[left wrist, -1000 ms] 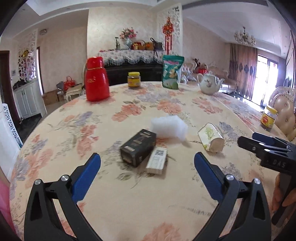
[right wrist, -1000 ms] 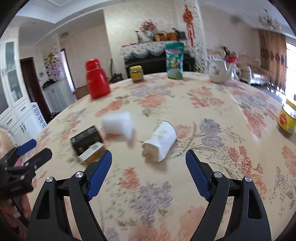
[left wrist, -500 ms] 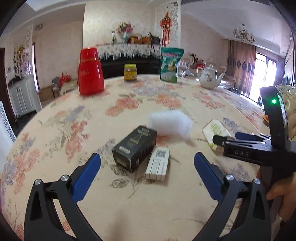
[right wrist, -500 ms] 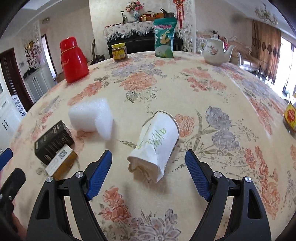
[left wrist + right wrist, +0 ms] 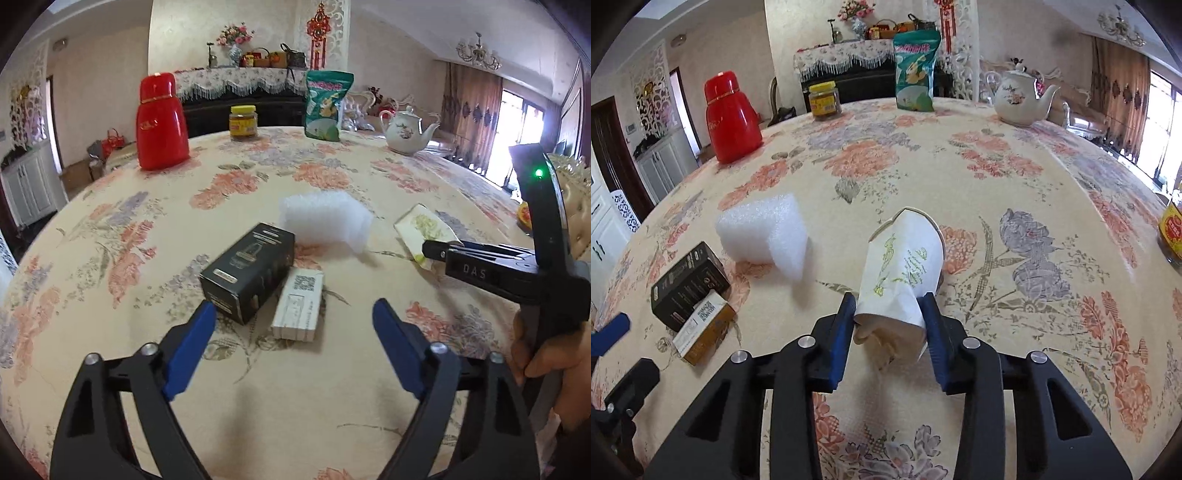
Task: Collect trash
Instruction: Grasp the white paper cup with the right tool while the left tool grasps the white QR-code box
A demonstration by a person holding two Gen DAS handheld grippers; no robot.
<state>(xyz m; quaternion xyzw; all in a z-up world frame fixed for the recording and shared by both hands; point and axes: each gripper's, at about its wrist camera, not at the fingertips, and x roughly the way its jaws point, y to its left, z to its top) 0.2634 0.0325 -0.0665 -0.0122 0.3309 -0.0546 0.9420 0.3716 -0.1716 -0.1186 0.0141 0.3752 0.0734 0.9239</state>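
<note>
A crushed white paper cup (image 5: pixel 901 277) lies on its side on the floral tablecloth. My right gripper (image 5: pixel 889 314) is shut on its base end. The cup also shows in the left wrist view (image 5: pixel 424 230), with the right gripper (image 5: pixel 439 251) on it. My left gripper (image 5: pixel 291 321) is open just before a black box (image 5: pixel 249 271) and a small white-and-tan carton (image 5: pixel 300 308). A white foam block (image 5: pixel 325 221) lies behind them. The right wrist view shows the box (image 5: pixel 689 284), the carton (image 5: pixel 703 326) and the foam (image 5: pixel 766 234) to the left of the cup.
At the table's far side stand a red thermos (image 5: pixel 160 122), a yellow-lidded jar (image 5: pixel 243 123), a green snack bag (image 5: pixel 325 107) and a white teapot (image 5: pixel 406 131). Another jar (image 5: pixel 1172 230) stands at the right edge. The round table (image 5: pixel 997 177) curves away on all sides.
My right gripper moved in and shut on the paper cup's base. My left gripper came forward, closer to the black box and carton, with its fingers somewhat narrower.
</note>
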